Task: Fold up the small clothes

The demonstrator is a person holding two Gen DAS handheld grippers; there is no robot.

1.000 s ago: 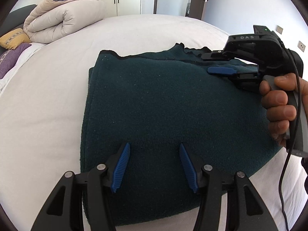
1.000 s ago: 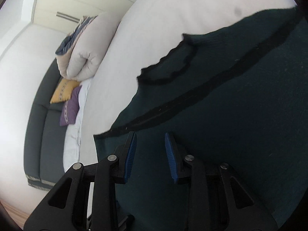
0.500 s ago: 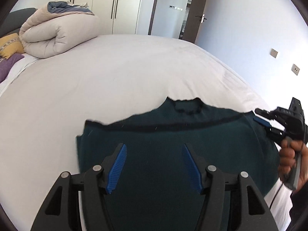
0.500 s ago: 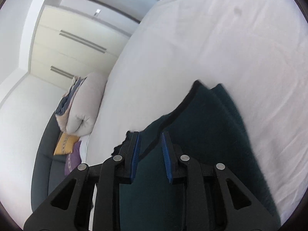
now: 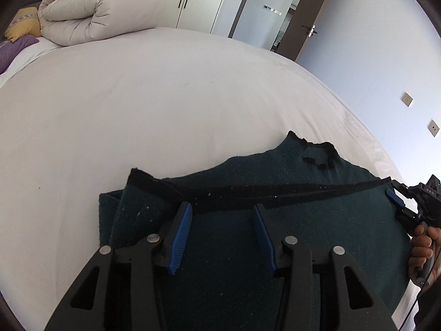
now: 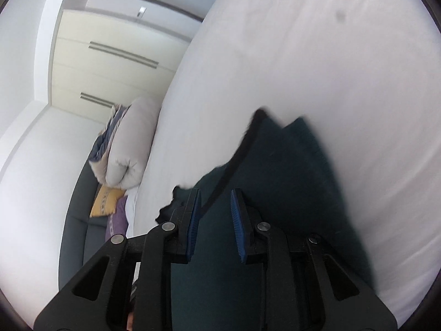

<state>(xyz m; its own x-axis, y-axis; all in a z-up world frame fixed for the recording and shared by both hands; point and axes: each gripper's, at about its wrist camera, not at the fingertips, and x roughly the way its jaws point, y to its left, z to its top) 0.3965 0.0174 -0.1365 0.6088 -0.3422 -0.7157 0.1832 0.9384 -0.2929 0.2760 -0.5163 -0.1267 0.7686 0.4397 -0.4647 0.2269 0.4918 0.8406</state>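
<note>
Where the sweater lies: we see the sweater (image 5: 303,220) flat on the bed (image 5: 137,110), near its front edge, already doubled over, with the collar (image 5: 317,154) pointing away from us and the black hem (image 5: 275,193) running across it
Why it lies so: we judge one fold is made, and the hem is laid straight so the next fold can start from a clean edge
Left gripper: our left gripper (image 5: 223,234) stands open over the sweater's near left part, the jaws having just been closing; cloth lies under and between the pads, but they do not press on it
Right gripper: our right gripper (image 6: 215,215) is at the sweater's right corner with only a narrow gap between the pads; the hem runs into that gap, yet we cannot tell whether the cloth is pinched
Why both sit on the hem: we judge this spreads the pull, so the edge stays level
Pose: left gripper tilts down at the cloth; the right hand (image 5: 424,251) holds its handle lower and flatter, reaching in from the side
Risk: we think a one-sided pull would skew the fold
</note>
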